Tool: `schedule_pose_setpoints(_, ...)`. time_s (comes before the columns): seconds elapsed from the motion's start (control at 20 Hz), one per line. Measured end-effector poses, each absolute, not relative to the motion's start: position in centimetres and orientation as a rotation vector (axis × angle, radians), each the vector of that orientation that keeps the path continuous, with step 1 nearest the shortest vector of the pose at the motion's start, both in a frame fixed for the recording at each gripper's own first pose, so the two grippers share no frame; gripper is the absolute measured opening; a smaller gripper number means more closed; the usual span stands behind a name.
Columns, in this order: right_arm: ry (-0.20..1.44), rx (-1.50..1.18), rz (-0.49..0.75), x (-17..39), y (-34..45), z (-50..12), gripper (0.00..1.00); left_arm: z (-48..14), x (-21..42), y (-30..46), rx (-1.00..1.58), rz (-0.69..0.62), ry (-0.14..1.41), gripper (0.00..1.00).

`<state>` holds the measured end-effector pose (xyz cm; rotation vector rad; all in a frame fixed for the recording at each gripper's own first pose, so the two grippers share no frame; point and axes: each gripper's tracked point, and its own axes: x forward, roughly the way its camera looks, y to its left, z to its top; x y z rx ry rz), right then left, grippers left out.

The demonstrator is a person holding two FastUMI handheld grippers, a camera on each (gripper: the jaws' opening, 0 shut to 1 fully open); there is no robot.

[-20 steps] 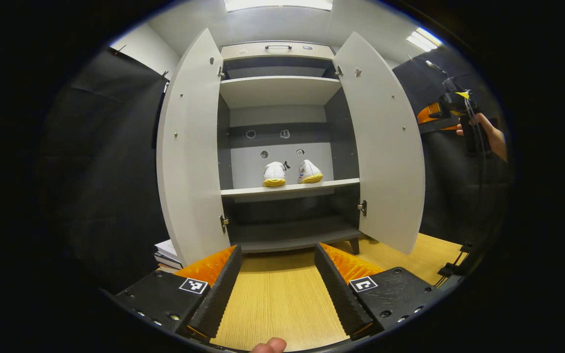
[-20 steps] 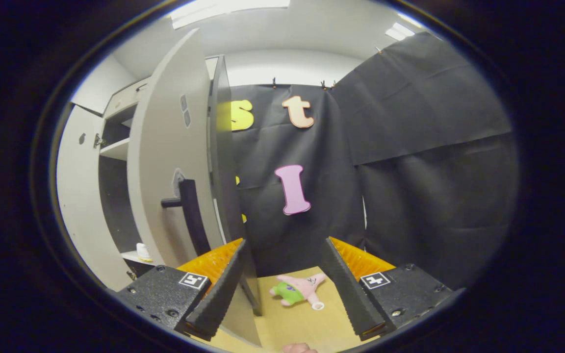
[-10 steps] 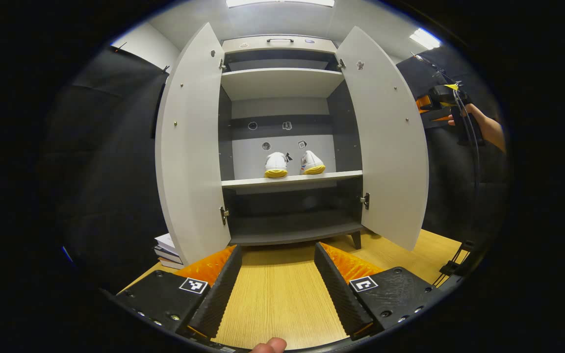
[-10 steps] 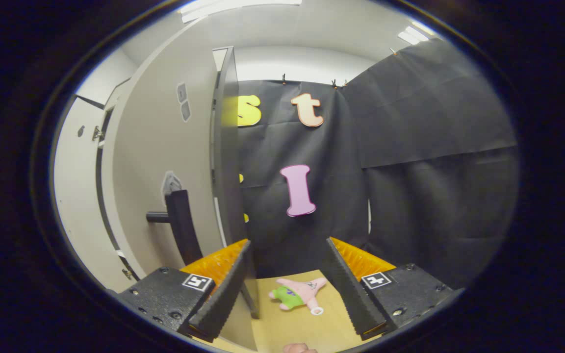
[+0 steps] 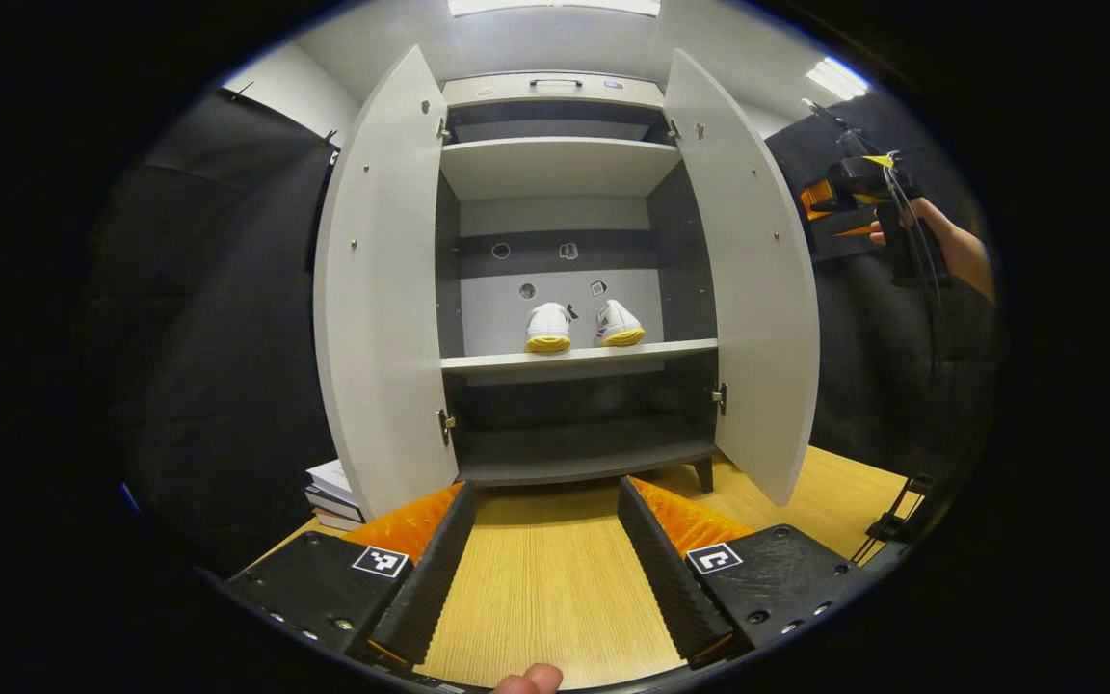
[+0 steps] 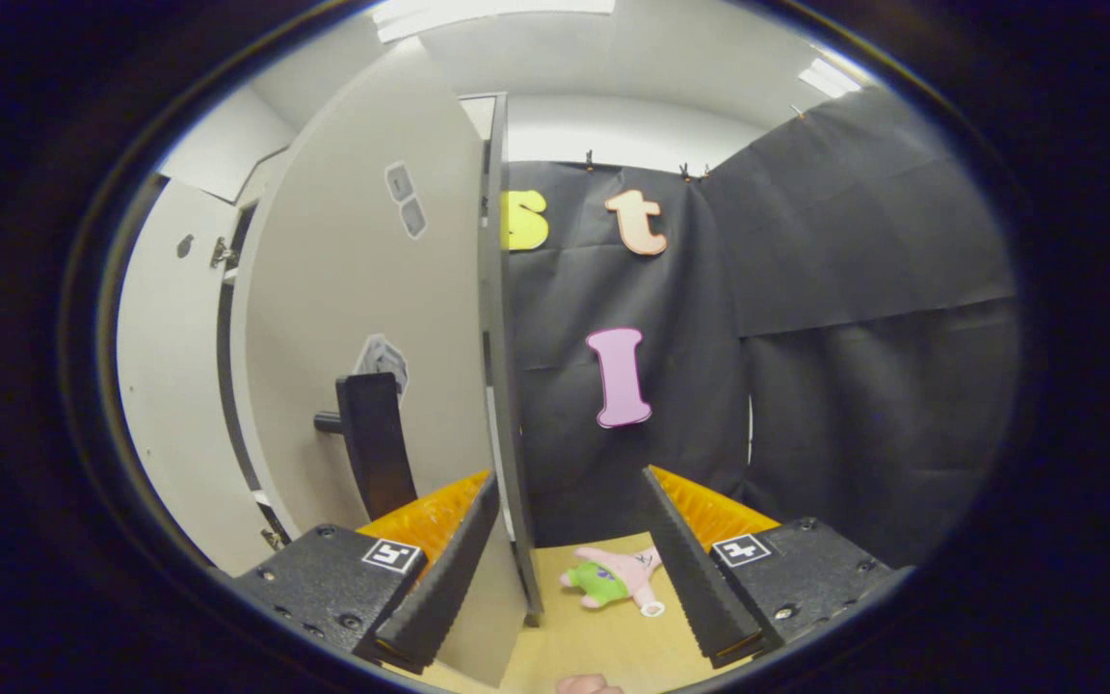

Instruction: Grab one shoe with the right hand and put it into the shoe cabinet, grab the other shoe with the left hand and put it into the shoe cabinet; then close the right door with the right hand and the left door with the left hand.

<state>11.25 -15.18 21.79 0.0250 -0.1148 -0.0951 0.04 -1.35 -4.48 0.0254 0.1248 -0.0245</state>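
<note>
Left gripper view: both shoes [image 5: 584,326] on cabinet [image 5: 555,173] middle shelf, doors wide; left tongs [image 5: 541,549] apart, empty; right tongs [image 5: 830,198] at 2 o'clock behind right door [image 5: 757,289].

Right gripper view: right tongs [image 6: 565,569] apart, straddling right door [image 6: 391,318] edge, handle [image 6: 372,443] at 9 o'clock. Door-closing step; next, push leftward.

Bright ceiling panels [image 5: 555,6] glare at twelve o'clock; the cabinet's [image 5: 555,169] lower shelves sit shadowed, edges bow strongly, focus stays sharp.

Middle shelf [image 5: 574,359] bears two shoes [image 5: 584,327] (side by side).
</note>
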Motion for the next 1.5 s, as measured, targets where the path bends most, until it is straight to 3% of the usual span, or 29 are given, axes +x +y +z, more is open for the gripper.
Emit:
schedule_pose_setpoints(0.6, -0.135, -0.017, 0.039, 15.4, -3.4, 22.2, 0.95, -5.3, 0.9, 2.2, 0.031, 0.023, 0.134, 0.89)
schedule_pose_setpoints(1.0, -0.157, -0.047, 0.035, 18.2, -0.2, 22.9, 0.95, -6.2, 0.5, 4.2, 0.019, 0.082, 0.161, 0.89)
schedule_pose_setpoints(1.1, -0.184, -0.054, 0.020, 17.4, -1.1, 23.6, 0.90, -6.1, 0.5, 4.2, 0.015, 0.083, 0.160, 0.89)
schedule_pose_setpoints(1.2, -0.209, -0.064, 0.014, 15.9, -1.6, 24.2, 0.98, -6.0, 0.4, 4.1, 0.016, 0.082, 0.157, 0.89)
schedule_pose_setpoints(1.5, -0.238, -0.094, 0.048, 10.0, -1.4, 23.4, 0.98, -5.4, 0.2, 2.7, 0.034, 0.047, 0.143, 0.89)
